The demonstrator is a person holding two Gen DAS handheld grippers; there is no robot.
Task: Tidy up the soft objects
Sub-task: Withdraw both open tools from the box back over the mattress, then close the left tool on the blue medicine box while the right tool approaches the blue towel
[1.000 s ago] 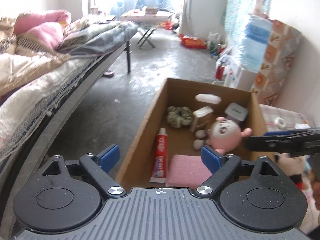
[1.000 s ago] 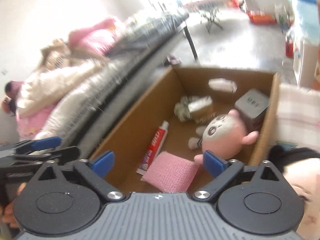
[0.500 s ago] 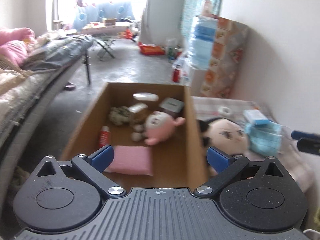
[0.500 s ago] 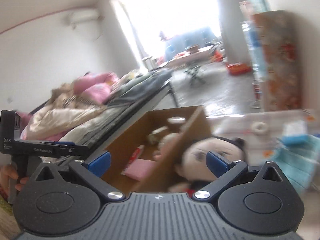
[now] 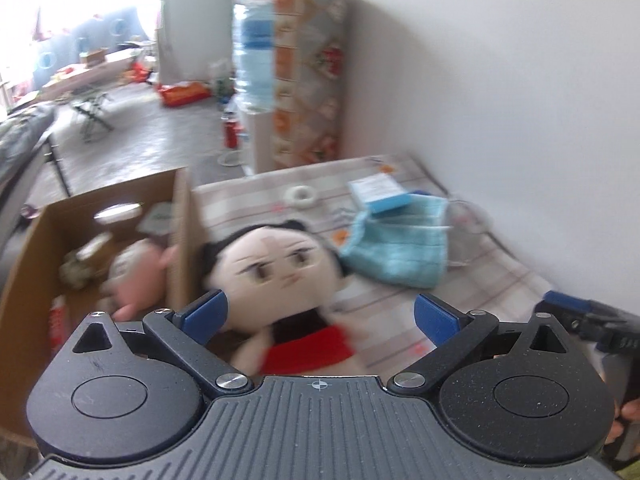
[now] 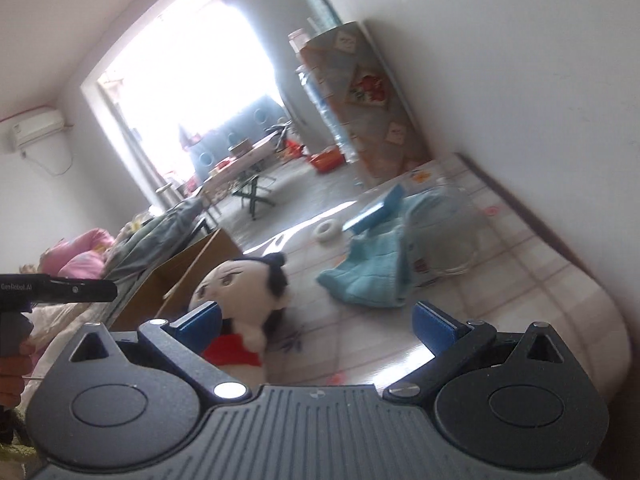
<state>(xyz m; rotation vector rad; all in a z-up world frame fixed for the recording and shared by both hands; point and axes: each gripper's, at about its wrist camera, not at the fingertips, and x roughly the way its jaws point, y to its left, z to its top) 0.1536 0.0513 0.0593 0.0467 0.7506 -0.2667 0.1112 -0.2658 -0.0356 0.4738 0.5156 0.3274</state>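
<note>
A plush doll [image 5: 280, 276] with black hair and a red top lies on the checked table cloth [image 5: 400, 304], beside the cardboard box [image 5: 182, 232]. My left gripper [image 5: 320, 316] is open and empty just above and in front of the doll. A light blue towel [image 5: 396, 252] lies to the doll's right. The box holds a pink plush toy [image 5: 134, 276] and other items. My right gripper [image 6: 316, 320] is open and empty over the table, with the doll [image 6: 240, 288] at its left finger and the towel [image 6: 372, 276] ahead.
A small blue and white box [image 5: 378, 194] rests on the towel's far edge. A white tape roll [image 5: 302, 196] lies further back. A wall runs along the right. A patterned cabinet [image 5: 308, 80] and water bottle [image 5: 254, 52] stand behind the table. A bed [image 6: 80, 256] is at left.
Both grippers have swung right, from over the cardboard box to over the table. The doll and the towel now fill the views. Both grippers stayed open.
</note>
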